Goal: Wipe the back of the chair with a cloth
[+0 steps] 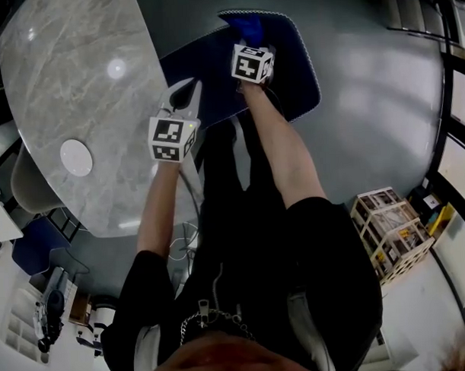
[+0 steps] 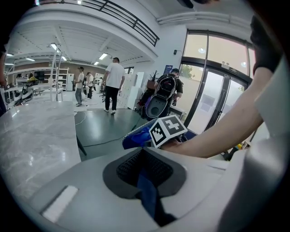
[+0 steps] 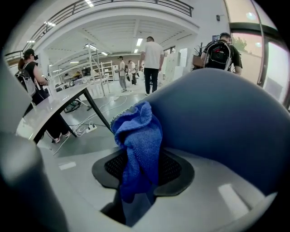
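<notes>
Two pairs of tongs show, both pressed together. The right tongs [image 3: 142,177] pinch a bright blue knitted cloth [image 3: 138,140], which stands up out of them in a crumpled bunch, its folds loose and its weave coarse. The left tongs [image 2: 145,176] are closed, with only a thin blue sliver in the slit between them; what that sliver is cannot be told.

The cloth rests against the rim of a dark blue upholstered chair back [image 3: 222,131], whose smooth curved surface fills the right side of the right gripper view and has a pale stitched edge. In the head view the cloth sits at the far edge of the chair back, and the left tongs point at its near-left edge.

Left of the chair stands a large grey marble table [image 1: 69,80] with a polished top that reflects the lights, and a small white round disc [image 1: 76,157] lies on it. Under everything is a glossy dark grey floor [image 1: 382,115]. The room is a tall, bright hall with white ceilings, a railed gallery [image 2: 122,18], glass doors [image 2: 213,104] and several standing people [image 3: 151,54] well away.
</notes>
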The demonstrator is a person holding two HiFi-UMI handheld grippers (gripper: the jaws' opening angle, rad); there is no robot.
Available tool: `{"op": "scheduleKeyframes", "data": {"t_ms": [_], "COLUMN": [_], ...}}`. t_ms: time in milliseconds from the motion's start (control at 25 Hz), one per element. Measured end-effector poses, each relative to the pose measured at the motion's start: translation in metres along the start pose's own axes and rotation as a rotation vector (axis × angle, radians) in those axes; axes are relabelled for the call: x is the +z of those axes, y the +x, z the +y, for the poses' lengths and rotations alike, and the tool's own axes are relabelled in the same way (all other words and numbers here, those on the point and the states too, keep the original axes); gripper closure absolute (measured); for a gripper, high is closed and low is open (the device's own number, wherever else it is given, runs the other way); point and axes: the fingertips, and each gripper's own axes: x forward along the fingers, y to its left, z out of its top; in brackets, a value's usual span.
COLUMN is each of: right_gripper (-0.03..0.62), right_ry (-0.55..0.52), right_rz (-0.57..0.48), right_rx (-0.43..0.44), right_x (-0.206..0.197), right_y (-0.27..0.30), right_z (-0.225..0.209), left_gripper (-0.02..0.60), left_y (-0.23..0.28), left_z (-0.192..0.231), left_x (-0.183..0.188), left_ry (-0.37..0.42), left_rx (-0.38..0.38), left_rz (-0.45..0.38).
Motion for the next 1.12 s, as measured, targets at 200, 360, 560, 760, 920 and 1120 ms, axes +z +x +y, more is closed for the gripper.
{"op": "scheduleKeyframes", "data": {"t_ms": [200,360,560,760,920,1120], "right_gripper": [0.441,0.441,0.441,0.441,0.441,0.439], "right_ry": [0.032,0.051,0.068,0.082,0.106,0.118], "right_rz": [0.032,0.042,0.047,0.066,0.093,0.098], "right_rx": [-0.031,-0.055,-0.065,-0.085,-0.119,-0.15], "right_x": [-0.02,-0.034,-0.044,-0.055,-0.071,-0.083], "right_y": [-0.009,-0.018,-0.025,-0.034,-0.043,-0.052], "right_z": [-0.019,-0.029,-0.036,-0.044,-0.053,-0.063], "left_gripper": [0.571,0.571,0.571,0.571,0.571,0.571], "left_y": [0.003,0.006,0.01,0.015,0.016,0.018], "left_z": [-0.007,-0.015,-0.022,-0.027,-0.033,-0.04], "left_x": [-0.002,-0.005,-0.009,-0.009,-0.007,-0.008], "left_ry": [0.006,0.015,0.017,0.017,0.017,0.016], "left_rx": [-0.016,-0.036,-0.054,-0.07,-0.083,-0.103], "left_rz": [0.006,0.014,0.018,0.019,0.019,0.02]}}
